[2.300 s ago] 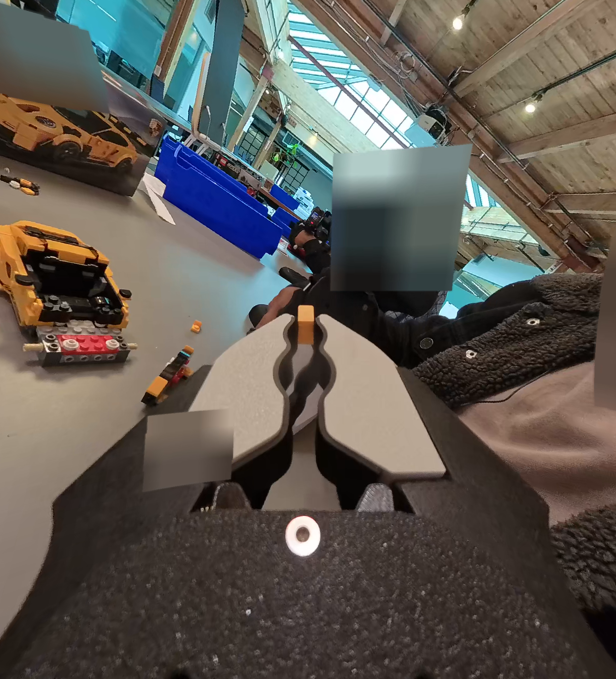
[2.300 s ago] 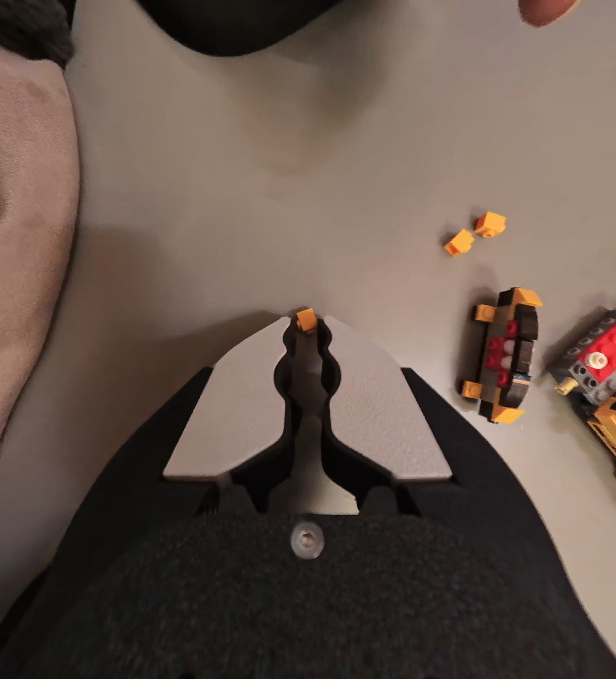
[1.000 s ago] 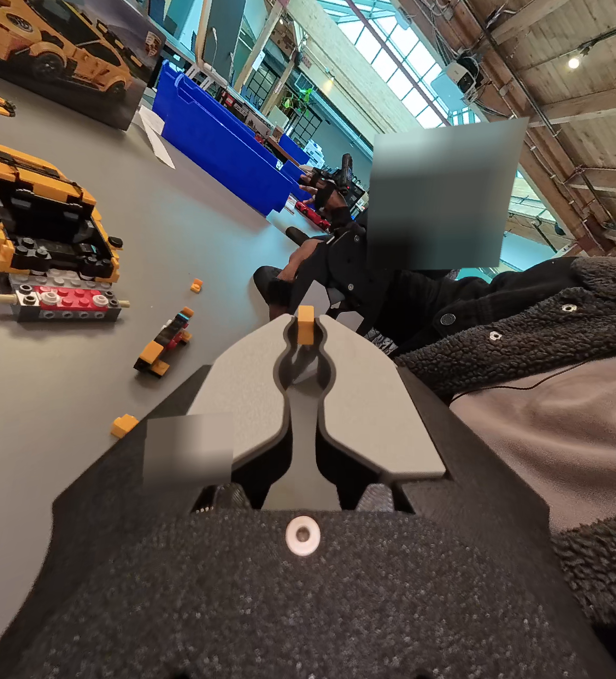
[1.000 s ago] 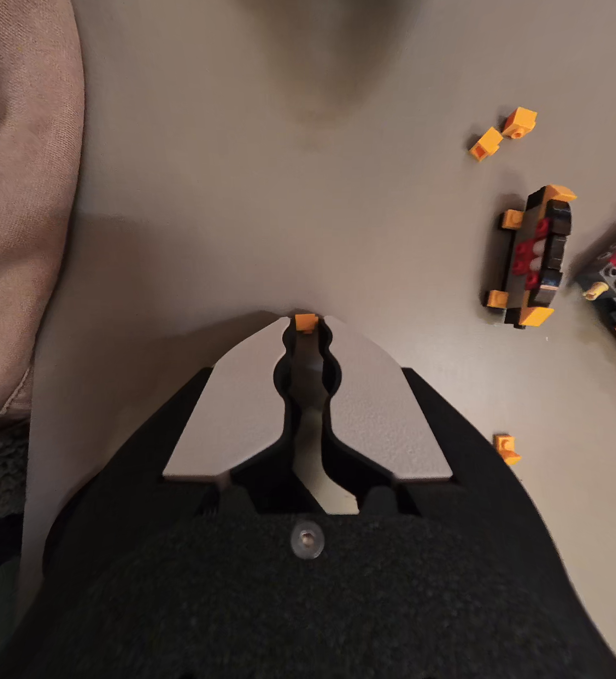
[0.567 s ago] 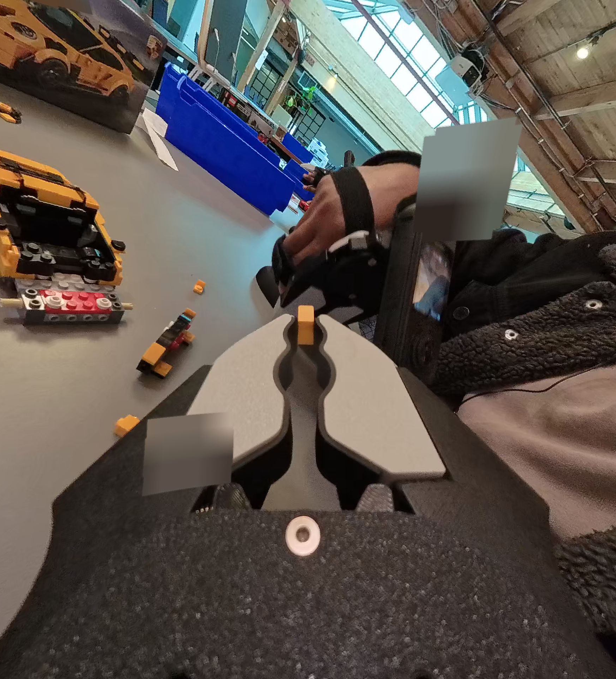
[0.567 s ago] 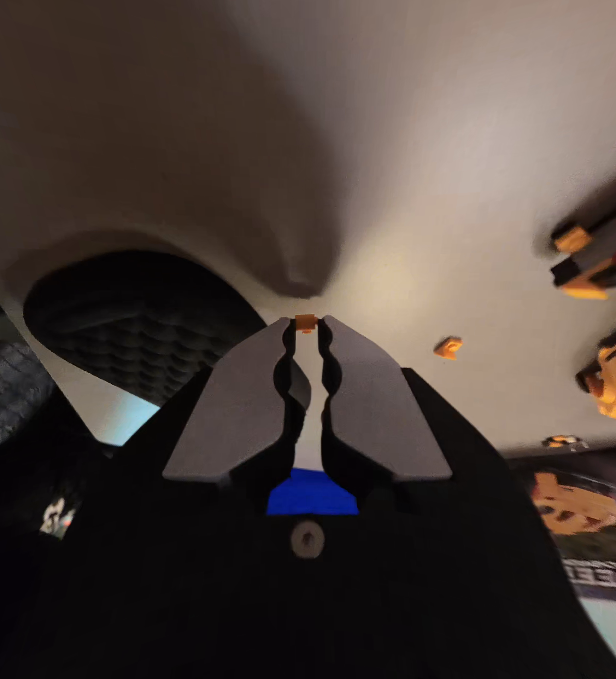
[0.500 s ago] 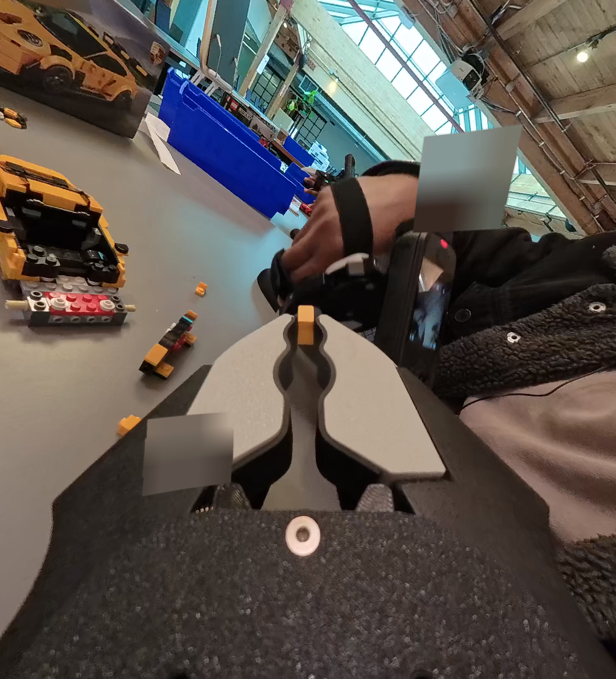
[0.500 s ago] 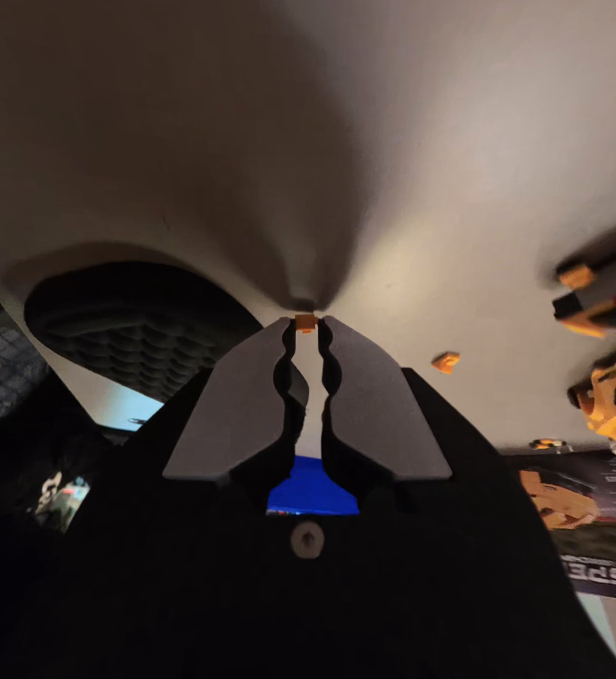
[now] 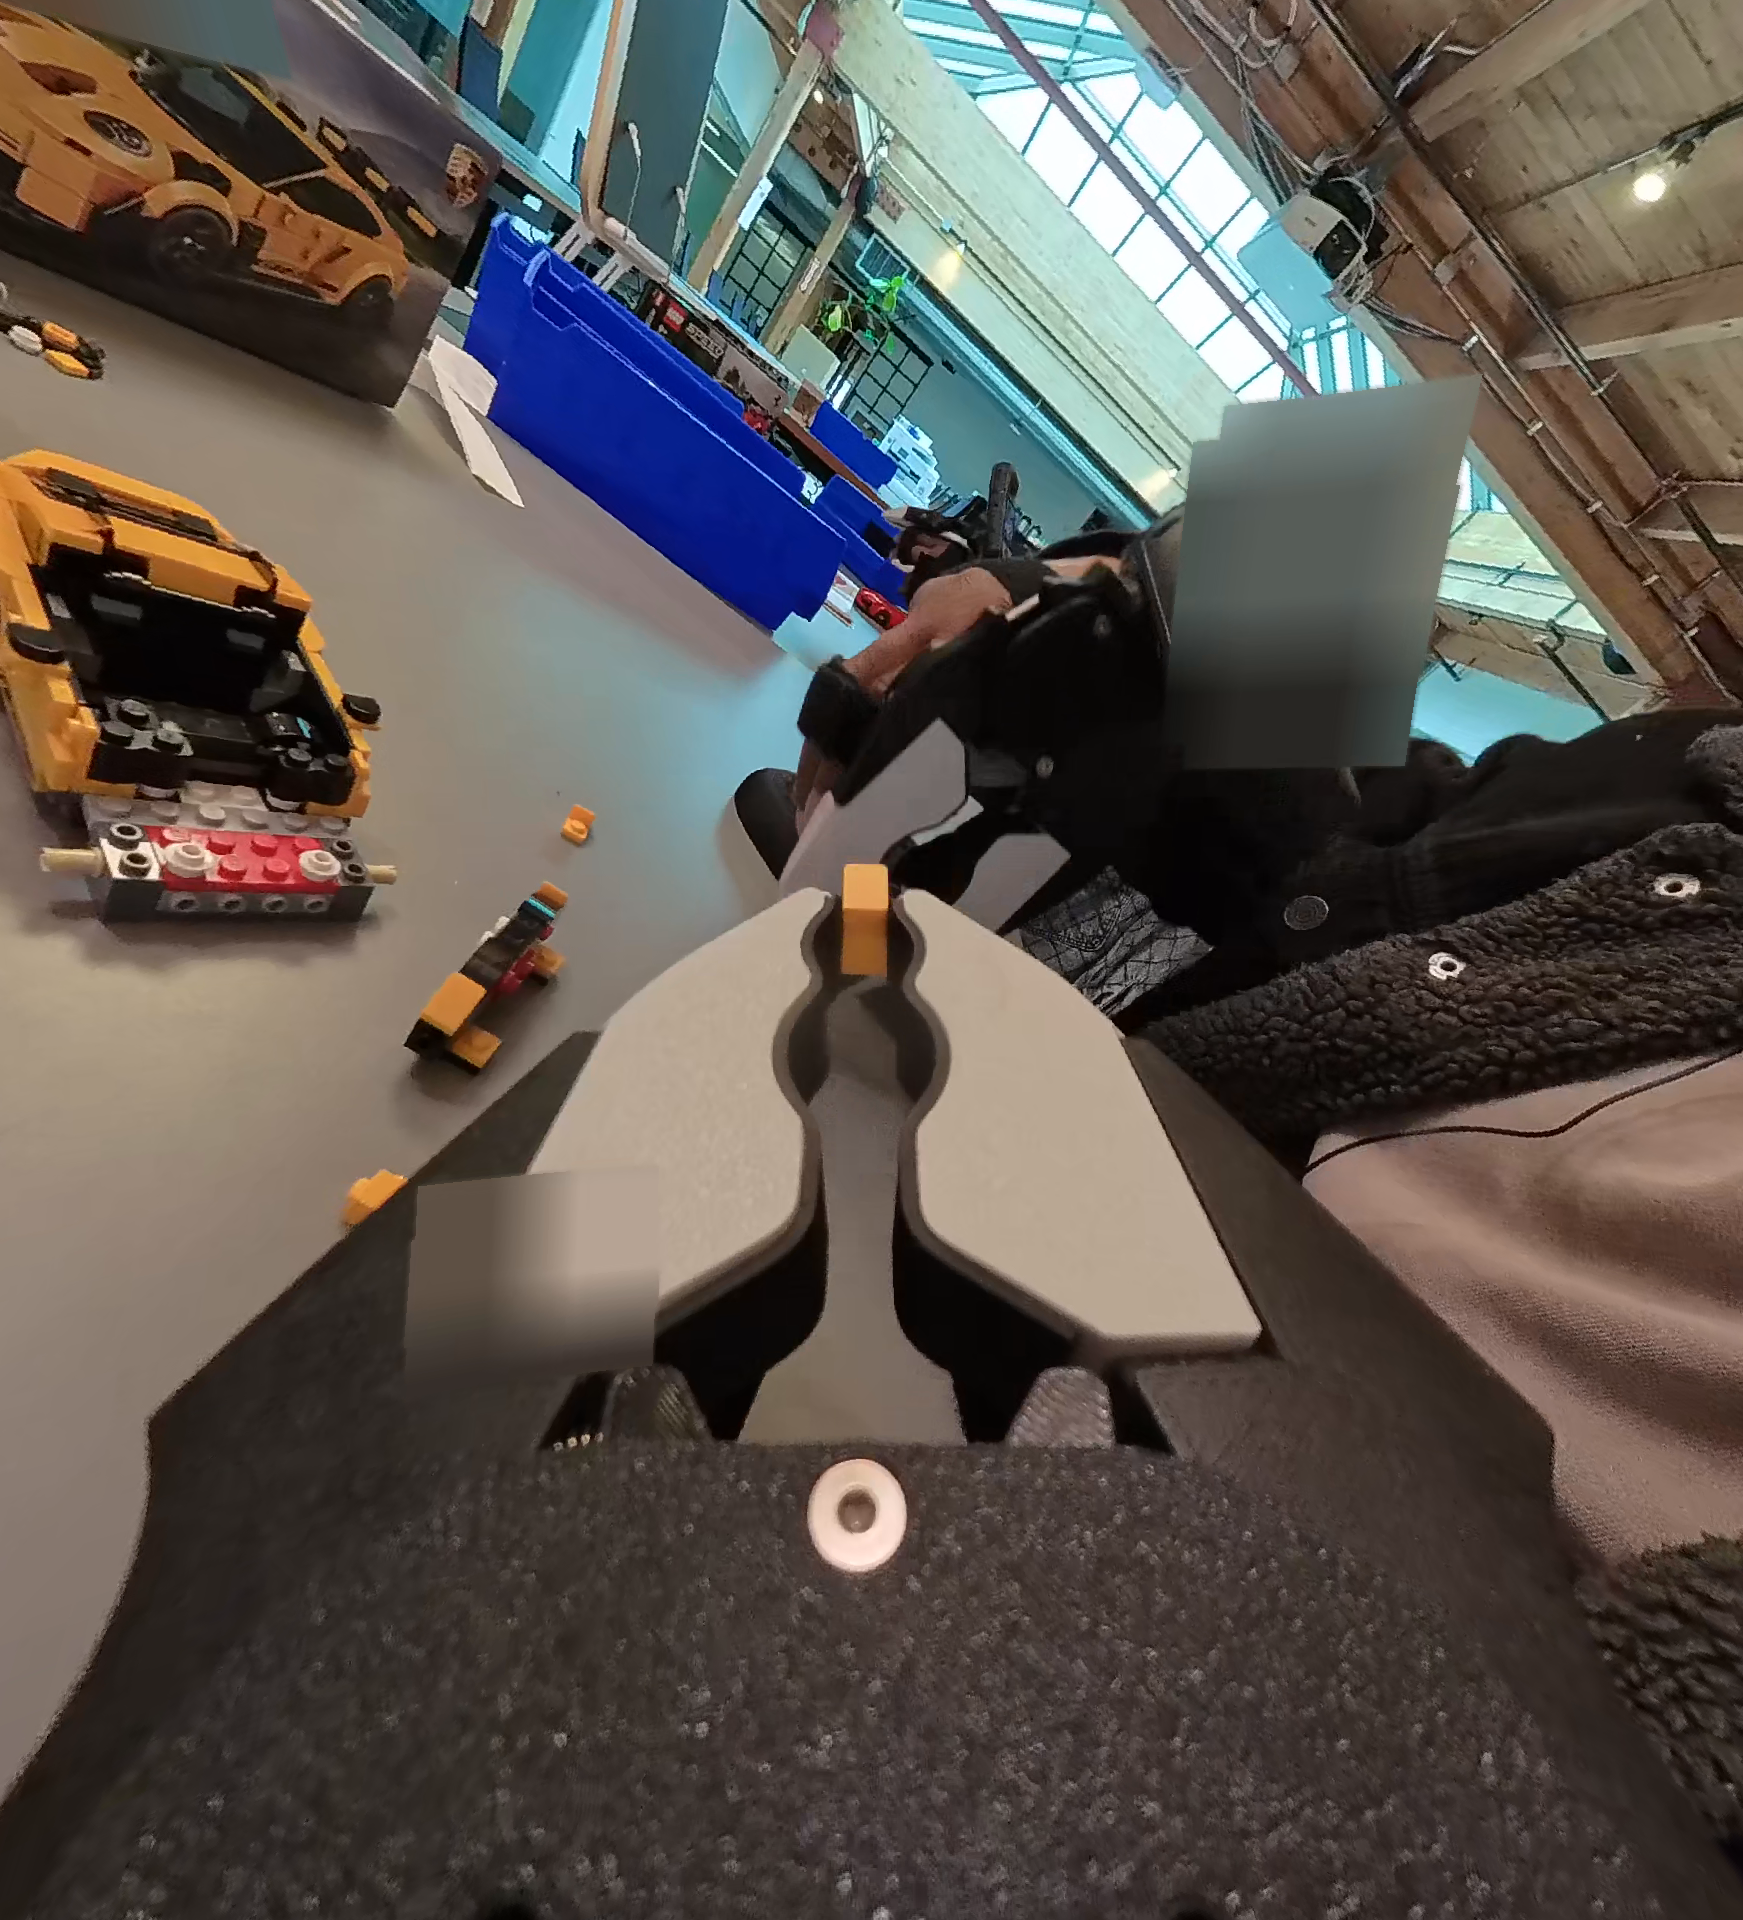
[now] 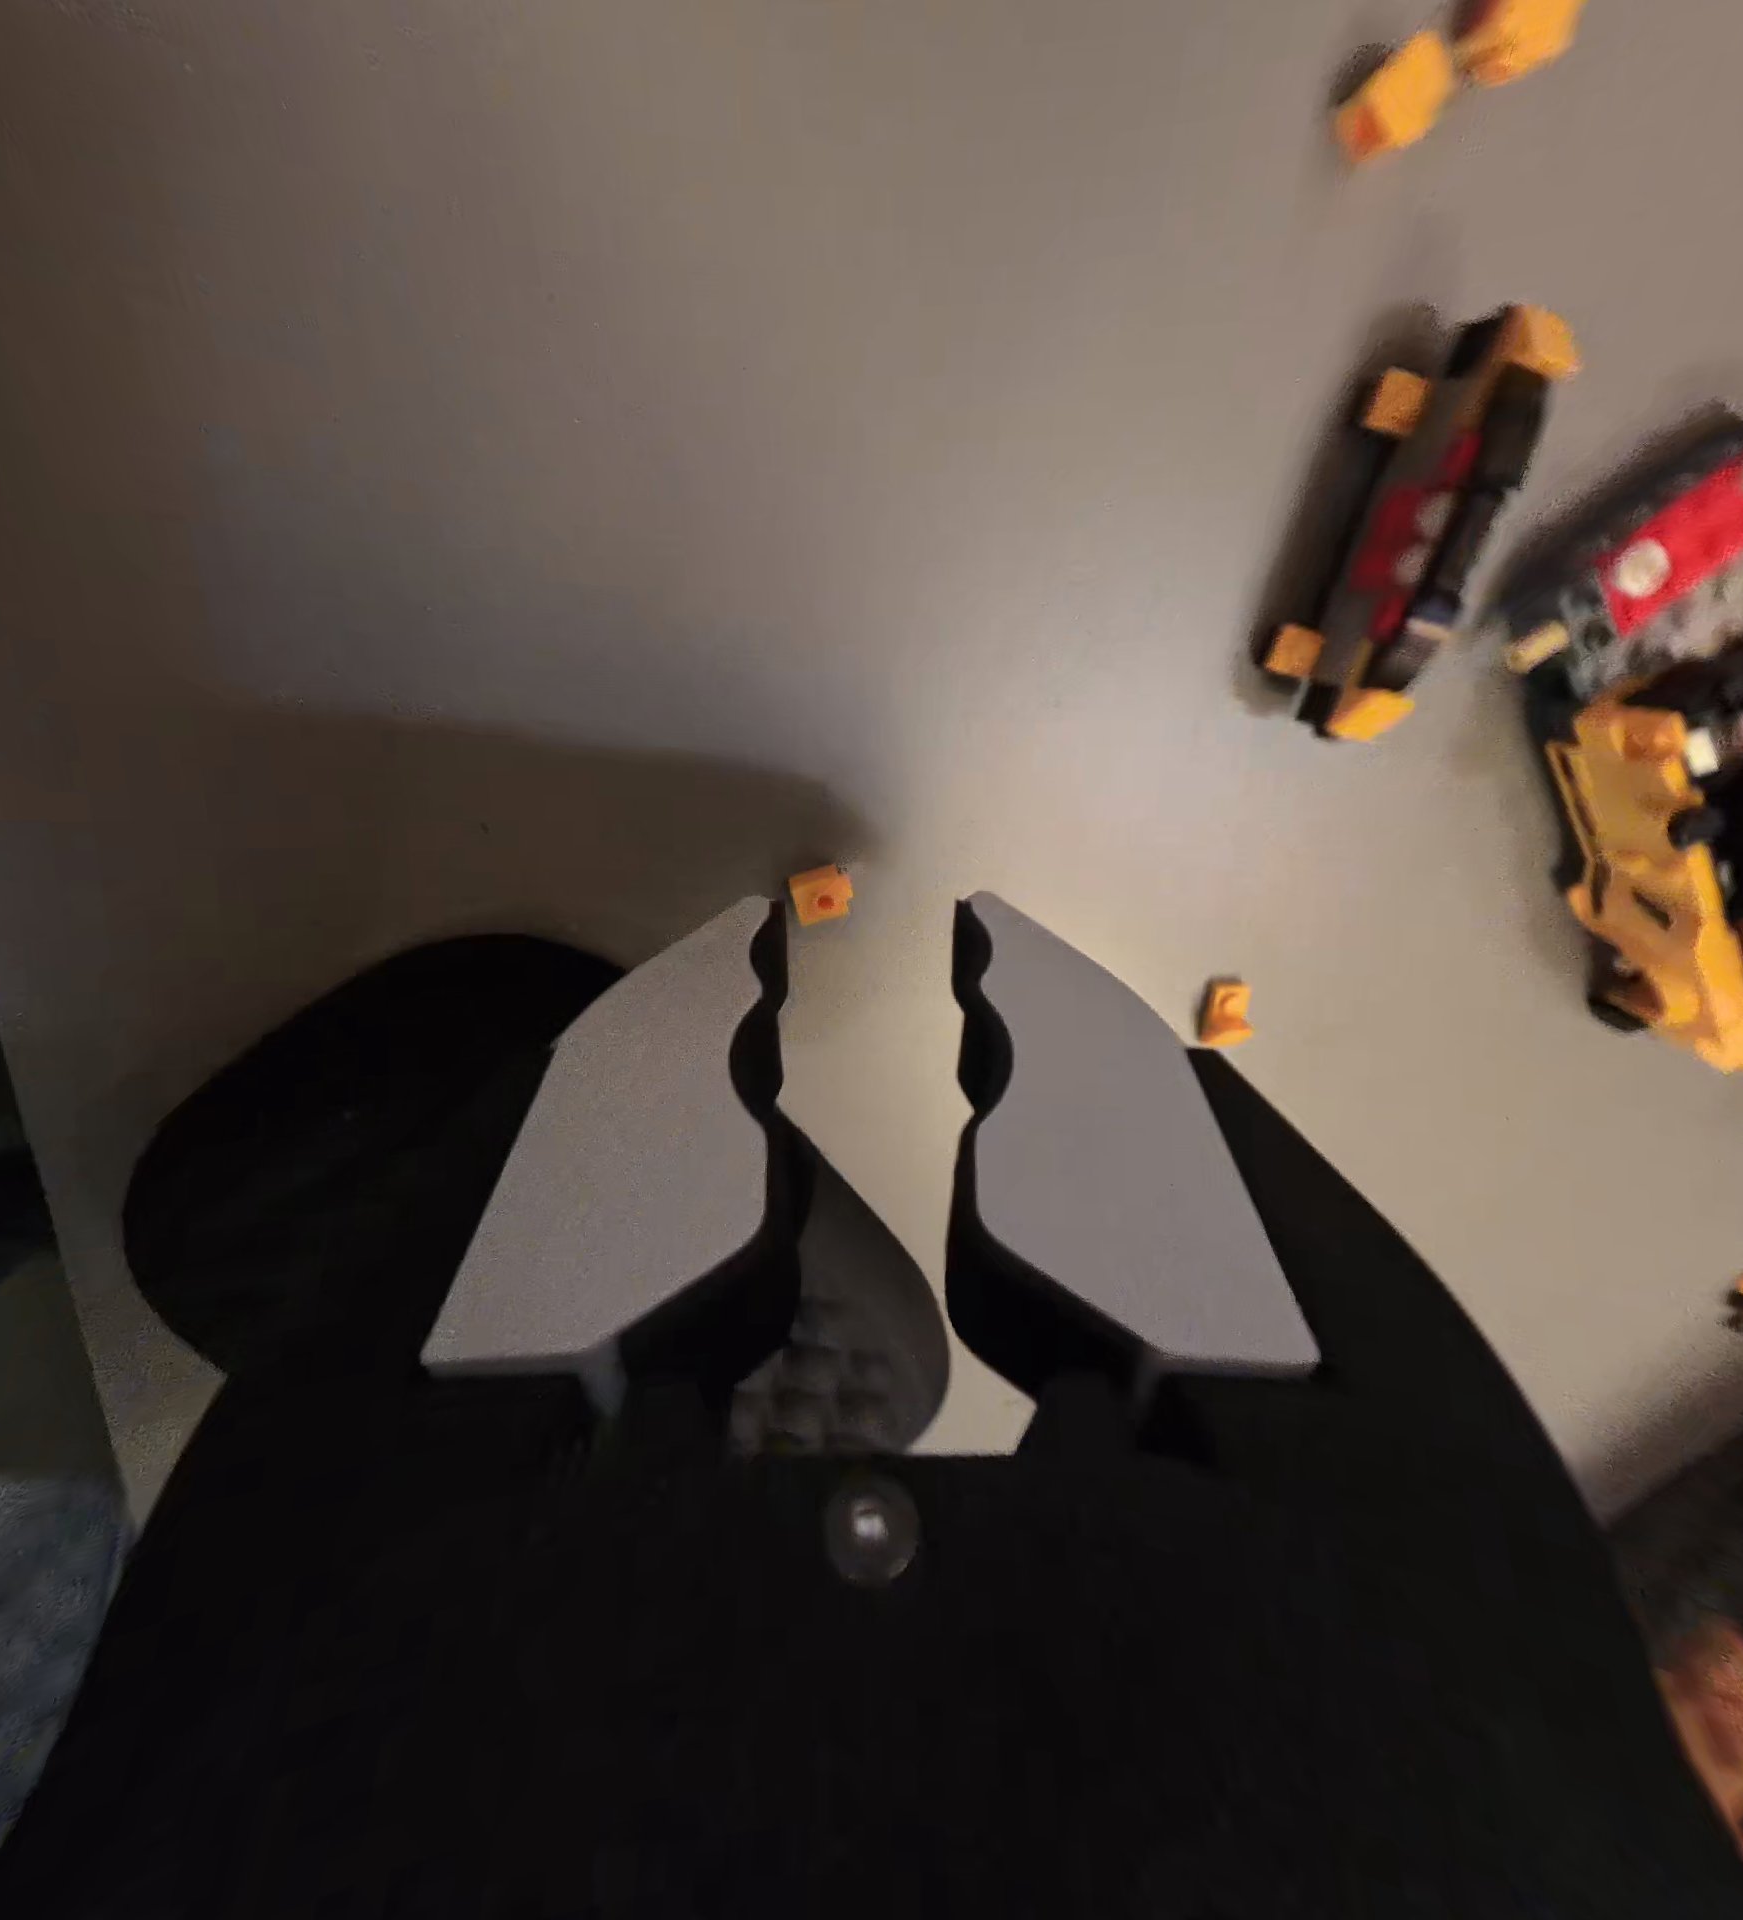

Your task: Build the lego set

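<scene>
My left gripper [image 9: 864, 904] is shut on a small orange brick [image 9: 863, 920], held above the grey table. My right gripper [image 10: 869, 906] is open; a tiny orange brick [image 10: 820, 895] lies at the tip of its left finger, not gripped. The right gripper also shows in the left wrist view [image 9: 934, 774], just beyond my left fingertips. The half-built orange and black car [image 9: 134, 665] with a red and grey rear end sits at the left; it also shows in the right wrist view [image 10: 1708, 831]. A small black, red and orange sub-assembly [image 9: 493, 982] lies near it, also in the right wrist view [image 10: 1418, 520].
Loose orange bricks lie on the table [image 9: 576, 823] [image 9: 373, 1195] [image 10: 1225, 1010] [image 10: 1397, 94]. The set's box [image 9: 171, 177] and blue bins [image 9: 638, 416] stand at the back. A person in a dark fleece jacket [image 9: 1521, 987] is at the right. Left tips to right tips: about 15 cm.
My right gripper has opened and let go of its tiny orange brick, and the view has swung back over the table. My left gripper still holds its orange brick.
</scene>
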A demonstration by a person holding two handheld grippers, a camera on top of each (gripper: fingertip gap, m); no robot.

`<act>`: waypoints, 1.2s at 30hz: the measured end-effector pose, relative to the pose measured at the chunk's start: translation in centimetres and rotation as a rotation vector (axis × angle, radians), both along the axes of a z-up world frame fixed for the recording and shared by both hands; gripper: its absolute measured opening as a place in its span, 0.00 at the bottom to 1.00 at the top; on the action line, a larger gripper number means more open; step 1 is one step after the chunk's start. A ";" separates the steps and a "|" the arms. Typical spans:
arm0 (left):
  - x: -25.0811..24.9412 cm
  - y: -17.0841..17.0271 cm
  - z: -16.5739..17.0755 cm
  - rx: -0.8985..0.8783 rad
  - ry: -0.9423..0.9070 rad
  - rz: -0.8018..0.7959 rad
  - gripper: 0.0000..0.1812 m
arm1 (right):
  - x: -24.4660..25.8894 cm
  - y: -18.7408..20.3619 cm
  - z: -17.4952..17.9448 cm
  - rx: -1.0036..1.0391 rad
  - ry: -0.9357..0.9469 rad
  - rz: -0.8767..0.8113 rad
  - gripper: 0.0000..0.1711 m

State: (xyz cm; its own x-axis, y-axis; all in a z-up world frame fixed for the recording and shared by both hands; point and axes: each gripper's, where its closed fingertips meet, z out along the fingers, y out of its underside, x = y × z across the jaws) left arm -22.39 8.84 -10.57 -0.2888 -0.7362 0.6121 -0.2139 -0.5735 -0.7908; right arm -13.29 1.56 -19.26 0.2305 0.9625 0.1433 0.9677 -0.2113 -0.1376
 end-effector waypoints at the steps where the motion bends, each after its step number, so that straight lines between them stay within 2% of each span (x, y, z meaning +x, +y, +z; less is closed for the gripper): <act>1: 0.0 0.0 -0.1 -0.005 0.002 0.000 0.04 | 0.4 -0.1 0.2 0.021 0.066 -0.038 0.18; 8: 0.5 0.2 -1.0 -0.040 0.034 0.000 0.04 | 2.6 -0.3 1.1 0.189 0.511 -0.240 0.18; 11: 0.7 0.5 -1.4 -0.055 0.049 0.007 0.04 | 2.9 -1.0 0.9 0.187 0.593 -0.263 0.18; 28: 0.6 0.8 -1.4 -0.071 0.047 0.013 0.04 | 0.9 -0.8 -0.7 0.049 0.500 -0.156 0.17; 36: 0.6 0.7 -1.3 -0.066 0.041 0.010 0.04 | 0.0 -0.7 -1.1 0.015 0.462 -0.107 0.12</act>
